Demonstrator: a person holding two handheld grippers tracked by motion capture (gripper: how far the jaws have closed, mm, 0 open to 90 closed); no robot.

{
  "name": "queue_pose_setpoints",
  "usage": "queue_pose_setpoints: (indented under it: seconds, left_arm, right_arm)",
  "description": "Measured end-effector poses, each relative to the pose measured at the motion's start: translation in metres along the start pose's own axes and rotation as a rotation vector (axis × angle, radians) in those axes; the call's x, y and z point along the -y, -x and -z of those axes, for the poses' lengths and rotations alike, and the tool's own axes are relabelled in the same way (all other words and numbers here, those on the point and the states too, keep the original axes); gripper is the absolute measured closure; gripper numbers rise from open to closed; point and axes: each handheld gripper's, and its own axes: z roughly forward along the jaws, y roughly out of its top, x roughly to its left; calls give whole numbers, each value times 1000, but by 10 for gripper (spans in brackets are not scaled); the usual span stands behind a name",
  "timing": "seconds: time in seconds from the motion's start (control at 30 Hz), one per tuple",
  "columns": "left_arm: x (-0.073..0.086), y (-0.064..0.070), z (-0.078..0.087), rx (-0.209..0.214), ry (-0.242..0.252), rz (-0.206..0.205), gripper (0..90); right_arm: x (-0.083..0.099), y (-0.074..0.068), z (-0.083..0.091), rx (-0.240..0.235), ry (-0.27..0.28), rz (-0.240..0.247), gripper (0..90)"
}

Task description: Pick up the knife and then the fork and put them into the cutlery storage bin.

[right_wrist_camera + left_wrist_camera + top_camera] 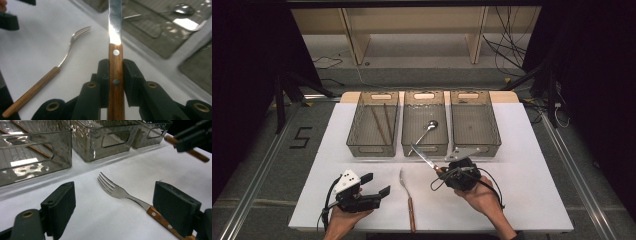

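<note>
My right gripper [116, 75] clamps the knife [115, 37] by its wooden handle. My left gripper [122, 205] gapes wide beside the fork [120, 192].

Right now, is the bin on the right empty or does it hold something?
Empty: the right bin shows only its bare ribbed floor in the high view.

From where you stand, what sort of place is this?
Probably a lab set up for recording cutlery sorting: a white table with three clear bins, handheld grippers trailing cables, and loose cables on the floor.
</note>
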Motion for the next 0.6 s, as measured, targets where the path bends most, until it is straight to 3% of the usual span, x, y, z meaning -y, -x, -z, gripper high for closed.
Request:
queue_pose_setpoints:
  seconds: [0.43, 0.6]
  left_arm:
    - [1, 0, -1, 0, 1, -4, 181]
    - [1, 1, 0, -2, 9, -3, 181]
  right_arm:
    - [-19, 53, 25, 92, 72, -106, 772]
    - [-25, 64, 27, 109, 76, -126, 771]
